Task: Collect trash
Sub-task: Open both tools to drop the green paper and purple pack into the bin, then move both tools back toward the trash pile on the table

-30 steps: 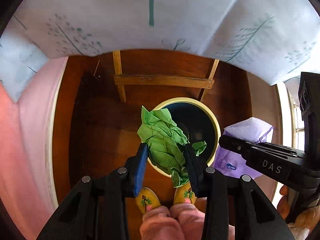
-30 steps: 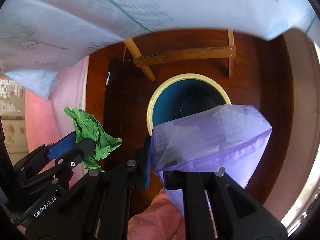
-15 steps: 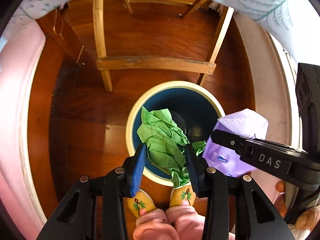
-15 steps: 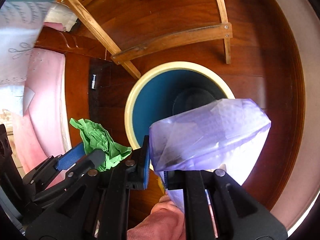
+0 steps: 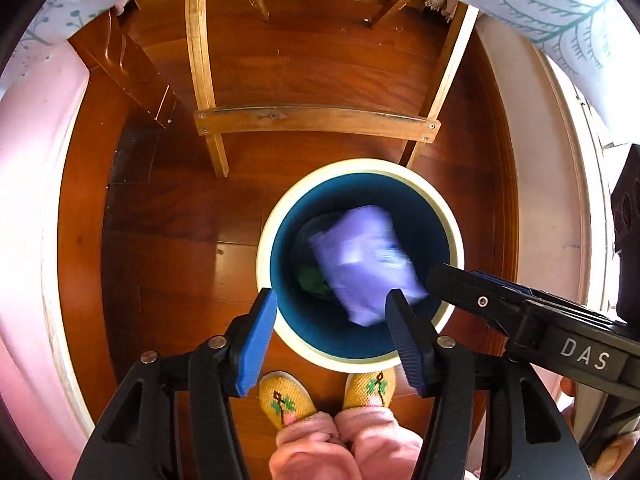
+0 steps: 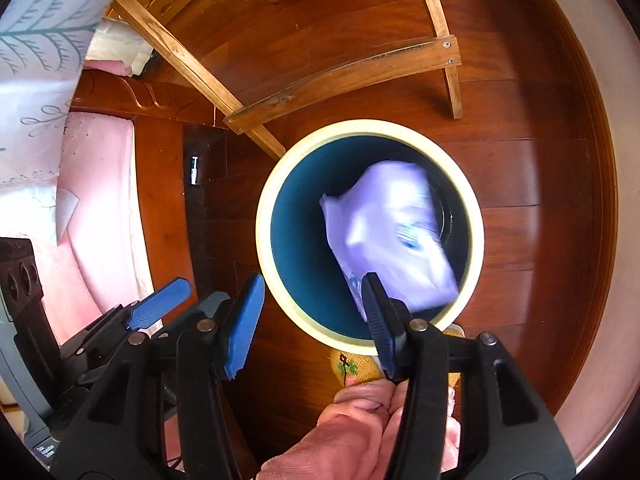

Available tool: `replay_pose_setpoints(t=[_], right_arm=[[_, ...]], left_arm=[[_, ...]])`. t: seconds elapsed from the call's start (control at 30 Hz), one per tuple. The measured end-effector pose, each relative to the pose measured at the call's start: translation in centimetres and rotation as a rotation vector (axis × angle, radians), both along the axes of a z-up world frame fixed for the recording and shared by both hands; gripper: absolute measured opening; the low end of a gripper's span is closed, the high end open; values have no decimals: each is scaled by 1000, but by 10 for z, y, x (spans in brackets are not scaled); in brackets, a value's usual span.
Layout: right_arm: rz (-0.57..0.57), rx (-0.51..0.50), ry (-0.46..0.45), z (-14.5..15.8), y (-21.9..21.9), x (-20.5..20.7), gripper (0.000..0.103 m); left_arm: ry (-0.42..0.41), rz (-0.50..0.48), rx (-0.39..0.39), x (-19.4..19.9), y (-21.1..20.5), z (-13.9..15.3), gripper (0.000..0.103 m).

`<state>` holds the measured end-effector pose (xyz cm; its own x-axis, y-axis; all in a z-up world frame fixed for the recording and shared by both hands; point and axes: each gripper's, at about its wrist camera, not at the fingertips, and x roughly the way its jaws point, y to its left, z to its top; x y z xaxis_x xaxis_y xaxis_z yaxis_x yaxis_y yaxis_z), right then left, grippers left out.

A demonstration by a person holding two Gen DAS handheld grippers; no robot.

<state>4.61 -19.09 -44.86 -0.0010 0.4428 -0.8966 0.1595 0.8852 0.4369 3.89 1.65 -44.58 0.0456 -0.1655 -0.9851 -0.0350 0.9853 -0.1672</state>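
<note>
A round bin with a cream rim (image 5: 280,216) (image 6: 266,196) and dark blue inside stands on the wooden floor below both grippers. A purple plastic packet (image 5: 364,264) (image 6: 396,236) is blurred, falling inside the bin. A green crumpled paper (image 5: 314,280) lies at the bin's bottom, mostly hidden by the packet. My left gripper (image 5: 330,330) is open and empty above the bin's near rim; it also shows in the right wrist view (image 6: 158,308). My right gripper (image 6: 310,320) is open and empty above the near rim; it also shows in the left wrist view (image 5: 480,292).
A wooden chair's legs and crossbar (image 5: 316,118) (image 6: 344,80) stand just beyond the bin. A patterned tablecloth (image 5: 560,8) hangs at the top. Pink fabric (image 5: 28,200) is to the left. The person's yellow slippers (image 5: 286,398) are at the bin's near side.
Both grippers opened. The green paper dropped to the bin's bottom and the purple packet left my right gripper and is falling into the bin.
</note>
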Motion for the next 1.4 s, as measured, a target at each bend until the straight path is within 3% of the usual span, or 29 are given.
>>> replay_pose_setpoints(t=[0.17, 0.33, 0.57, 0.7, 0.77, 0.8, 1.13, 1.4], right_arm=[[-16, 1, -5, 10, -2, 0, 48], [-16, -20, -16, 30, -6, -4, 48], [4, -123, -45, 87, -7, -15, 48], [9, -167, -60, 136, -5, -21, 48], [7, -176, -82, 169, -3, -23, 48], [5, -178, -98, 187, -3, -23, 47], [-14, -208, -281, 358, 13, -29, 48], [-37, -249, -454, 470, 30, -30, 48]], left_arm=[[-8, -4, 10, -1, 3, 12, 69], [0, 18, 4, -6, 11, 35, 70], [-45, 62, -12, -10, 35, 116, 71], [-109, 74, -54, -8, 49, 189, 73], [-149, 66, -73, -6, 52, 229, 85], [-169, 63, -80, -6, 53, 249, 87], [-313, -3, -120, -5, 56, 414, 87], [-446, -42, -160, 0, 74, 512, 87]])
